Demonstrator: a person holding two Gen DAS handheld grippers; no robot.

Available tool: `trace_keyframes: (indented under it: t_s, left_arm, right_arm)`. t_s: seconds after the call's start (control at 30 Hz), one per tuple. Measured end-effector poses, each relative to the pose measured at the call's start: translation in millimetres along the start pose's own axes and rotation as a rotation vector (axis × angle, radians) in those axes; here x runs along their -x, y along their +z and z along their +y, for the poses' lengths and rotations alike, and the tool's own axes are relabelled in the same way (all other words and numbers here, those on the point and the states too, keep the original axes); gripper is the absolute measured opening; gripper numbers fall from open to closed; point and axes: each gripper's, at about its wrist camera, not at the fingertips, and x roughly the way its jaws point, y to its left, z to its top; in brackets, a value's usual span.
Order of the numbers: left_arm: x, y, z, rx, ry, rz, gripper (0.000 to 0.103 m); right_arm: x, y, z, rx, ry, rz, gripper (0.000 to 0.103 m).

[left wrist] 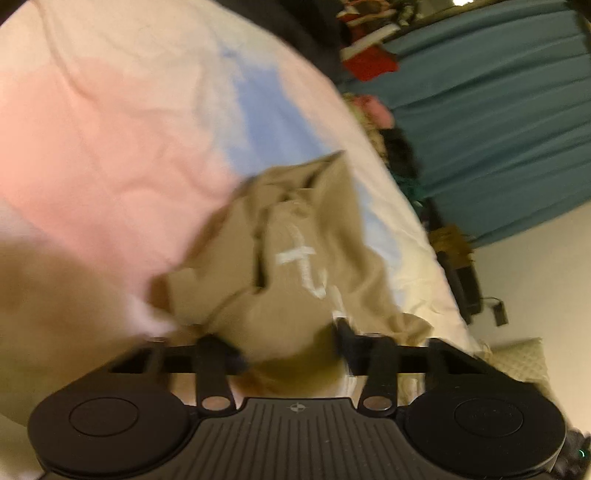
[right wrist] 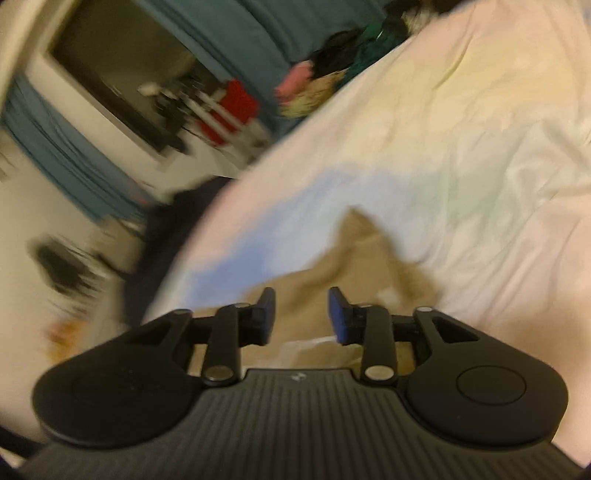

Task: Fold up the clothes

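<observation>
The tan garment point(left wrist: 295, 258) lies crumpled on the pastel bedsheet point(left wrist: 110, 147), unfolded; both left tongs point(left wrist: 290, 345) and right tongs point(right wrist: 302, 314) stand apart above it.

Left wrist cam: looks fwd along left gripper point(left wrist: 291, 343) fingers, tilted steeply, close above tan garment point(left wrist: 295, 258) on pastel bedsheet point(left wrist: 110, 147); teal curtain point(left wrist: 498, 110) at right edge. Blurred.

Right wrist cam: looks fwd along right gripper point(right wrist: 302, 315), also close over same tan garment point(right wrist: 354, 258) and bedsheet point(right wrist: 461, 147), horizon rolled; teal curtain point(right wrist: 229, 26) up top. Blurred too.

Shared btwn views: garment, blue patch of sheet, curtain, clothes pile by bed edge.
</observation>
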Motion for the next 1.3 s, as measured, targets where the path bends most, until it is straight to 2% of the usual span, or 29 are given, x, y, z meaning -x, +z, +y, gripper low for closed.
trace_keyframes:
  t_s: [0.03, 0.07, 0.13, 0.23, 0.3, 0.4, 0.47, 0.57, 0.67, 0.7, 0.73, 0.83, 0.9, 0.97, 1.13, 1.3]
  left_arm:
    - [0.7, 1.4, 5.0, 0.038, -0.015, -0.003, 0.032]
    - [2.7, 2.7, 6.4, 0.055, -0.043, -0.010, 0.028]
    - [6.8, 5.3, 8.9, 0.087, -0.102, -0.026, 0.020]
    - [10.0, 4.4, -0.8, 0.038, -0.150, -0.056, 0.018]
    - [11.2, 4.7, -2.8, 0.030, -0.172, -0.072, 0.017]
    - [12.3, 6.6, -1.2, 0.043, -0.204, -0.092, 0.016]
    - [12.7, 8.5, 0.0, 0.060, -0.218, -0.103, 0.016]
    - [13.2, 11.2, 2.5, 0.085, -0.231, -0.112, 0.016]
    - [11.9, 13.6, 4.2, 0.097, -0.234, -0.111, 0.016]
    - [11.6, 16.5, 5.0, 0.098, -0.233, -0.110, 0.016]
    - [9.5, 19.5, 4.5, 0.101, -0.231, -0.109, 0.016]
    - [7.9, 21.5, 4.8, 0.104, -0.221, -0.108, 0.016]
    - [10.8, 20.5, 5.6, 0.103, -0.215, -0.103, 0.016]
    - [15.3, 20.0, 3.3, 0.098, -0.210, -0.096, 0.016]
    - [35.3, 21.3, -9.0, 0.110, -0.241, -0.061, 0.016]
    - [46.6, 20.3, -48.4, 0.033, -0.235, 0.119, 0.016]
  right_arm:
    - [-1.2, -2.7, 0.2, -0.044, 0.068, 0.044, 0.075]
    - [-3.5, -6.2, 0.6, -0.086, 0.132, 0.093, 0.092]
    - [-9.7, -14.8, 1.5, -0.168, 0.234, 0.193, 0.091]
    - [-27.5, -36.3, -2.0, -0.280, 0.280, 0.321, 0.092]
    - [-41.6, -52.2, -12.1, -0.378, 0.280, 0.389, 0.092]
    - [-53.4, -68.0, -36.8, -0.522, 0.217, 0.408, 0.092]
    - [-51.7, -67.4, -51.9, -0.562, 0.152, 0.342, 0.092]
    - [-35.2, -57.7, -73.1, -0.619, 0.047, 0.181, 0.090]
    - [-15.2, -49.0, -80.4, -0.620, -0.049, 0.046, 0.088]
    - [-12.7, -47.5, -81.0, -0.616, -0.068, 0.031, 0.074]
    - [-10.8, -46.4, -81.6, -0.613, -0.088, 0.021, 0.070]
    - [-9.4, -43.5, -81.9, -0.605, -0.092, 0.007, 0.052]
    - [-7.7, -40.6, -78.2, -0.578, -0.098, -0.003, 0.035]
    - [-6.0, -37.7, -74.6, -0.551, -0.104, -0.012, 0.029]
    - [28.2, -31.1, -54.5, -0.492, -0.052, -0.076, 0.024]
    - [78.5, -18.6, -42.8, -0.488, -0.007, -0.091, 0.024]
